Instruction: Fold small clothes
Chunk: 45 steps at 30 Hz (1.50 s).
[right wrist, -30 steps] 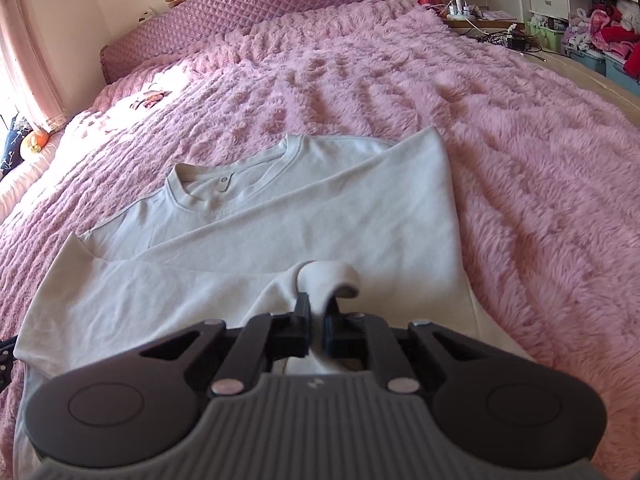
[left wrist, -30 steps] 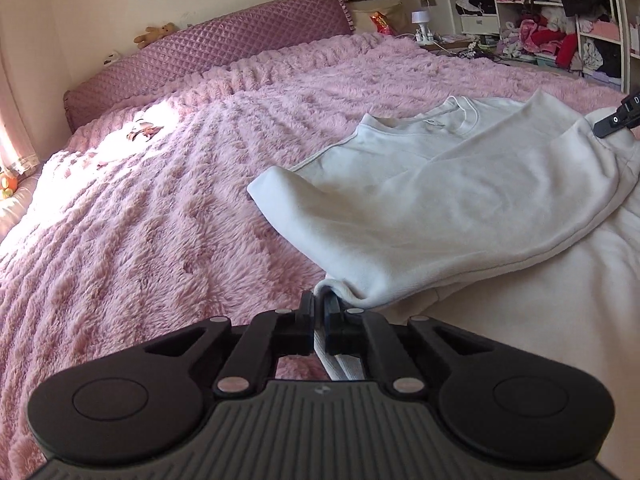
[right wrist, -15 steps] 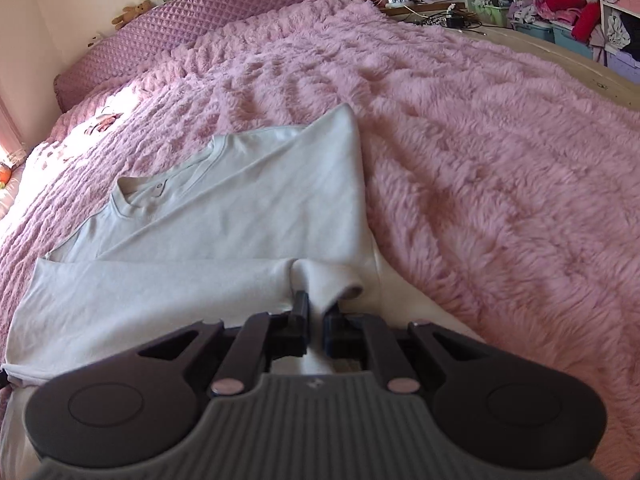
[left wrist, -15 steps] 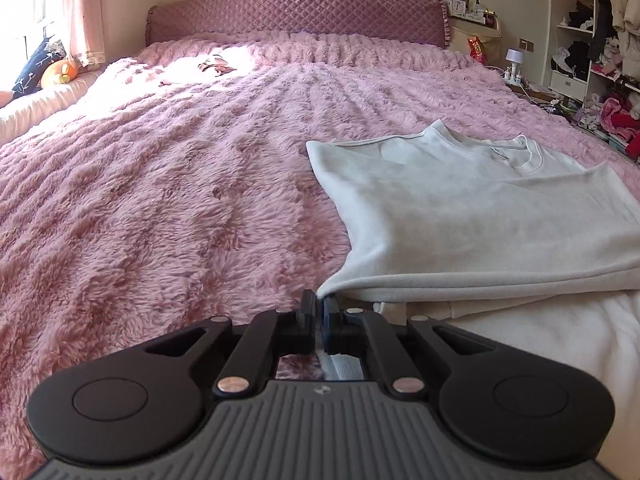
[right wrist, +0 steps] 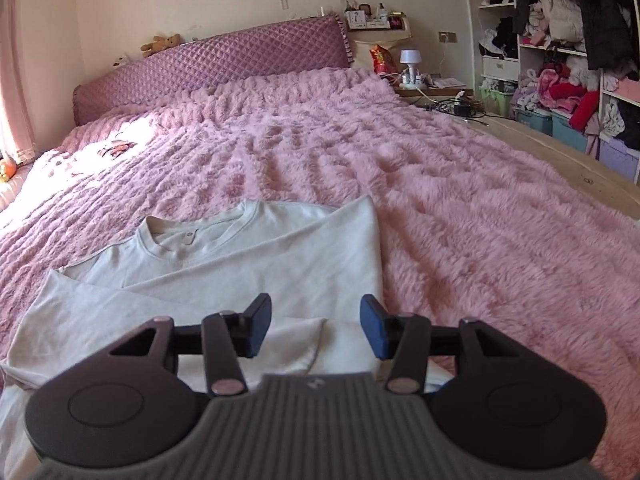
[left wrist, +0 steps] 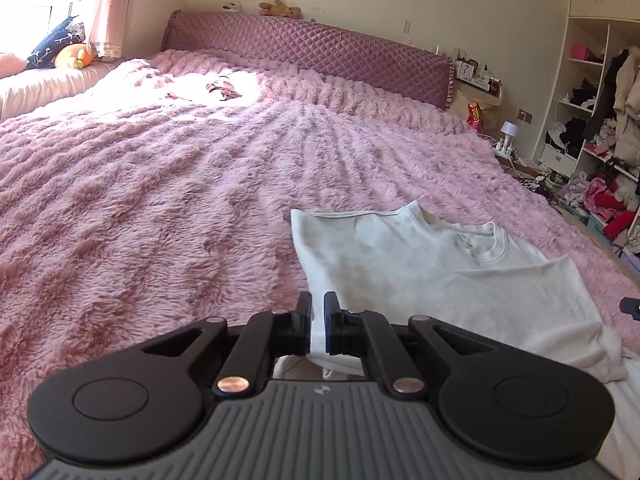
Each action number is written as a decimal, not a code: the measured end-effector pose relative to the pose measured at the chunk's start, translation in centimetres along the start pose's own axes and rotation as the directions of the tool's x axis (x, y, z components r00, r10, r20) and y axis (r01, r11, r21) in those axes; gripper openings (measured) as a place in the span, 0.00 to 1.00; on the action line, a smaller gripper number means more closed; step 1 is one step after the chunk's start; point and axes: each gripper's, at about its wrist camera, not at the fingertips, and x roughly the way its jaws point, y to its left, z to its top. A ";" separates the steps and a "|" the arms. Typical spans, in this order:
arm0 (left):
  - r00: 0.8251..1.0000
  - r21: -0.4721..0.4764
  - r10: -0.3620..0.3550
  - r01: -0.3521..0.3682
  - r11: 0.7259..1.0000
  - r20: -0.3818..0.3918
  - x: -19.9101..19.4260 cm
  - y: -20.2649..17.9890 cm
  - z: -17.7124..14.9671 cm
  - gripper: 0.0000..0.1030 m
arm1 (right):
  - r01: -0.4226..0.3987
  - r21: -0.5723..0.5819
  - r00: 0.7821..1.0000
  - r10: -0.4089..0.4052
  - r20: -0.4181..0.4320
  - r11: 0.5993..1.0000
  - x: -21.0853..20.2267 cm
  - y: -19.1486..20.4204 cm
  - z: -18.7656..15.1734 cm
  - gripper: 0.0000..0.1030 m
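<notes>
A white shirt [left wrist: 440, 280] lies on the pink fluffy bedspread [left wrist: 180, 200], collar [left wrist: 494, 242] toward the headboard, with its lower part folded up over the body. In the left wrist view my left gripper [left wrist: 317, 322] is shut on the shirt's near left edge, and white cloth shows in the narrow slit between the pads. In the right wrist view the shirt [right wrist: 240, 276] spreads ahead. My right gripper [right wrist: 316, 328] is opening, its jaws wide apart. A folded corner of cloth [right wrist: 296, 344] lies slack beneath them and neither pad touches it.
A quilted purple headboard [left wrist: 320, 52] with plush toys [left wrist: 280, 9] closes the far end. A bedside table with a lamp [right wrist: 412, 62] and open shelves crammed with clothes [right wrist: 560, 40] stand to the right. A small dark item [left wrist: 222, 90] lies in the sunlit patch.
The right gripper has opened and let go of the shirt fold, which now lies flat. The left gripper stays shut on the shirt; its view has rolled and lifted slightly.
</notes>
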 end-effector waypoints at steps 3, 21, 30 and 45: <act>0.997 -0.017 -0.069 0.069 0.997 -0.023 2.2 -1.0 0.2 0.05 | -0.043 -0.027 0.999 0.042 -0.024 0.999 0.4 1.6 -0.1 0.46; 0.985 -0.057 0.023 -0.033 0.998 -0.171 6.7 -0.5 -3.3 0.06 | 0.010 -0.015 0.976 -0.013 -0.218 1.000 2.7 -1.4 -4.9 0.60; 0.990 -0.016 -0.101 0.100 0.995 -0.097 2.9 -3.7 -1.4 0.13 | -0.048 -0.031 0.995 0.045 -0.089 0.998 -0.5 0.3 -4.1 0.60; 0.981 -0.159 -0.018 -0.013 0.987 -0.191 6.7 0.2 -3.3 0.07 | -0.111 -0.041 0.971 0.100 -0.217 0.993 1.4 0.0 -6.3 0.59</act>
